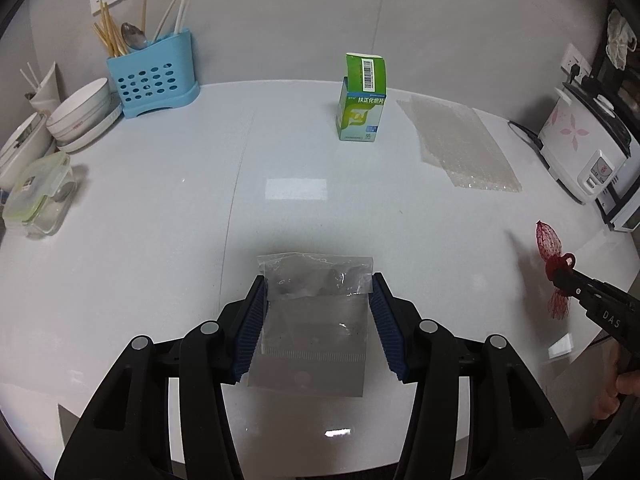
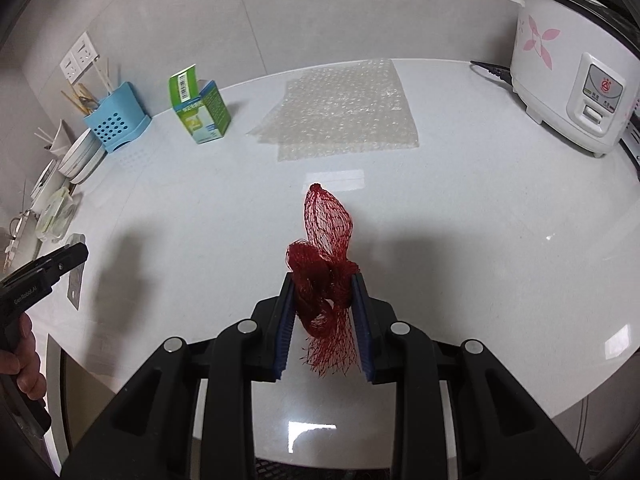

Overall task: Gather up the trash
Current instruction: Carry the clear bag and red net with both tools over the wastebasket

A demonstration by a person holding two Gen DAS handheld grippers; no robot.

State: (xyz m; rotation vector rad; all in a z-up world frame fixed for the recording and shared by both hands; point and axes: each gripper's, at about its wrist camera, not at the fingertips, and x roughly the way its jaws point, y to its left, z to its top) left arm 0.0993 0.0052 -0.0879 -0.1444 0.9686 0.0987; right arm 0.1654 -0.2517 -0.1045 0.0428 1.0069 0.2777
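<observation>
My left gripper (image 1: pixel 317 286) is shut on a clear plastic bag (image 1: pixel 316 320), which spans flat between its blue pads above the white table (image 1: pixel 160 208). It also shows in the right wrist view (image 2: pixel 74 280) at the left edge. My right gripper (image 2: pixel 323 278) is shut on a red mesh net bag (image 2: pixel 326 248), held above the table with its tip sticking up. The net also shows in the left wrist view (image 1: pixel 554 268) at the right. An open green medicine box (image 1: pixel 362 98) stands at the back. A sheet of bubble wrap (image 1: pixel 460 144) lies flat to its right.
A blue utensil holder (image 1: pixel 154 76), stacked white bowls (image 1: pixel 80 114) and a lidded clear container (image 1: pixel 38 196) stand along the left. A white rice cooker (image 2: pixel 572 76) stands at the back right, with its cord (image 2: pixel 490 68) on the table. Wall behind.
</observation>
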